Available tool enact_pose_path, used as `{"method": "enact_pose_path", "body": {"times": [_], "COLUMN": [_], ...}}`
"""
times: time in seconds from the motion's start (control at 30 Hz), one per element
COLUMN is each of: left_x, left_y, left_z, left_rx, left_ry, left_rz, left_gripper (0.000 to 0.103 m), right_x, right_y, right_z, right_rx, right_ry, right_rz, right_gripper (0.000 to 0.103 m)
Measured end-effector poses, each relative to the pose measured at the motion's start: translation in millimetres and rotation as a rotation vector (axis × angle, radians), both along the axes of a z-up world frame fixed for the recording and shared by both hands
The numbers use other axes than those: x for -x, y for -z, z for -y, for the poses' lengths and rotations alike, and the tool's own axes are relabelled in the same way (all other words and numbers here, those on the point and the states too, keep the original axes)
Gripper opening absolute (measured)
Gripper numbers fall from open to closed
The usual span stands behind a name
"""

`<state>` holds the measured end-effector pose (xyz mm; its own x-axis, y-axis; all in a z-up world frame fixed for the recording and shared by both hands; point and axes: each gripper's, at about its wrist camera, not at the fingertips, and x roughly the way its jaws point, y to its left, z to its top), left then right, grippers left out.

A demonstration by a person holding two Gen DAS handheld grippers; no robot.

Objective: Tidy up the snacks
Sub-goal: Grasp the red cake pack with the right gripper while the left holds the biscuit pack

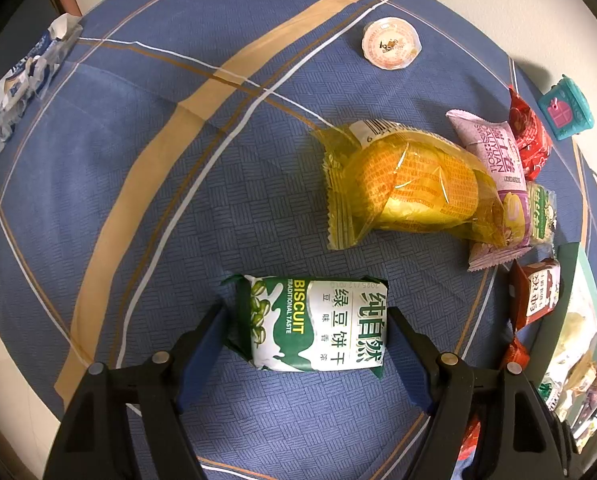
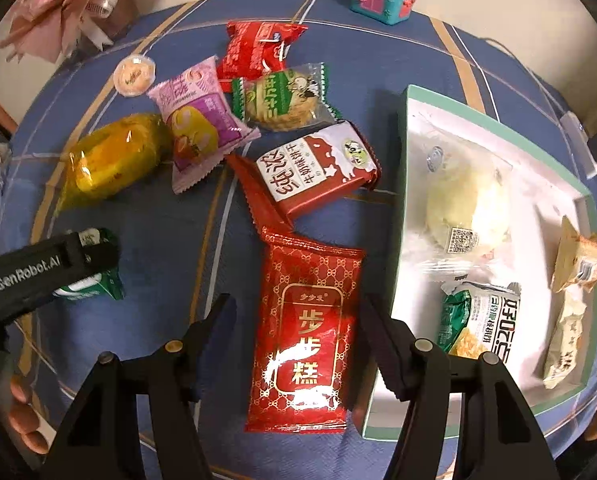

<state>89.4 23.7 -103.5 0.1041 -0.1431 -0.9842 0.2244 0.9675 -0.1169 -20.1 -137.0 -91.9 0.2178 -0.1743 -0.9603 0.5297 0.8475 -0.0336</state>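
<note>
Looking down from the left wrist camera, the left gripper stands over a blue checked tablecloth with its jaws apart on either side of a green-and-white biscuit packet. The packet lies flat on the cloth between the fingers; the left fingertip sits at its crimped end and the right one just beside its other end, and no squeeze shows on the wrapper. Beyond it lie a yellow wrapped cake, a pink Swiss roll packet partly under the cake's edge, and a sealed jelly cup well apart near the far cloth edge. A teal toy box stands at the right.

In the right wrist view, the right gripper straddles a red gold-printed cake packet that lies flat on the cloth just beside a green-rimmed white box. Its jaws stand apart with a visible gap between each finger and the packet's long sides. The box already holds several wrapped snacks, among them a pale round bun. A red milk biscuit packet lies just above the red packet. At the left edge the left gripper covers the green biscuit packet.
</note>
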Motion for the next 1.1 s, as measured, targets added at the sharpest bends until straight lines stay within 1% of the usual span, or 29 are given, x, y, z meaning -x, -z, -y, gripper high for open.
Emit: {"method": "enact_pose_path", "body": {"times": [0.23, 0.27, 0.33, 0.43, 0.57, 0.67, 0.73, 0.77, 0.8, 0.87, 0.9, 0.97, 1.03, 1.1], "left_x": [1.5, 1.3, 1.0, 0.4, 0.1, 1.3, 1.7, 1.3, 2.1, 3.0, 4.2, 6.8, 8.5, 9.5], "left_y": [-0.2, -0.1, 0.0, 0.3, 0.5, 0.0, -0.5, -0.6, -1.4, -2.2, -2.7, -4.3, -6.3, -9.4], "left_z": [2.8, 2.4, 2.0, 1.3, 0.7, 2.5, 3.3, 3.2, 4.2, 6.5, 8.1, 11.1, 13.1, 14.1], "left_rx": [-0.006, -0.006, -0.006, -0.006, -0.006, -0.007, -0.008, -0.007, -0.005, -0.001, 0.006, 0.016, 0.029, 0.044], "left_ry": [0.005, 0.005, 0.005, 0.006, 0.007, 0.008, 0.008, 0.009, 0.012, 0.019, 0.025, 0.029, 0.027, 0.024], "left_rz": [0.003, 0.002, 0.002, 0.002, 0.003, 0.003, 0.004, 0.004, 0.005, 0.005, 0.002, 0.000, -0.001, 0.001], "left_gripper": [0.081, 0.081, 0.081, 0.081, 0.081, 0.080, 0.078, 0.076, 0.075, 0.073, 0.073, 0.072, 0.071, 0.071], "right_x": [-11.6, -12.8, -12.8, -8.4, -7.2, -4.6, -2.0, 0.6, 2.0, 5.8, 6.4, 4.8, 5.9, 8.1], "right_y": [9.5, 11.9, 14.6, 15.7, 17.2, 16.8, 15.0, 13.3, 11.9, 8.5, 8.0, 10.2, 9.1, 1.8], "right_z": [-6.8, -3.7, 7.6, 21.1, 19.9, 11.6, 6.0, 0.9, -1.5, -5.7, -8.5, -20.7, -23.2, -26.7], "right_rx": [0.030, 0.020, -0.033, -0.078, -0.071, -0.086, -0.076, -0.067, -0.062, -0.065, -0.060, -0.057, -0.073, -0.085], "right_ry": [-0.018, -0.011, 0.022, 0.042, 0.026, 0.030, 0.018, 0.011, 0.006, 0.001, -0.009, -0.015, -0.018, -0.018], "right_rz": [-0.035, -0.037, -0.016, 0.006, -0.013, -0.010, -0.015, -0.017, -0.011, -0.006, -0.006, -0.002, 0.011, 0.029], "right_gripper": [0.067, 0.067, 0.067, 0.067, 0.067, 0.067, 0.065, 0.059, 0.052, 0.047, 0.045, 0.045, 0.045, 0.045]}}
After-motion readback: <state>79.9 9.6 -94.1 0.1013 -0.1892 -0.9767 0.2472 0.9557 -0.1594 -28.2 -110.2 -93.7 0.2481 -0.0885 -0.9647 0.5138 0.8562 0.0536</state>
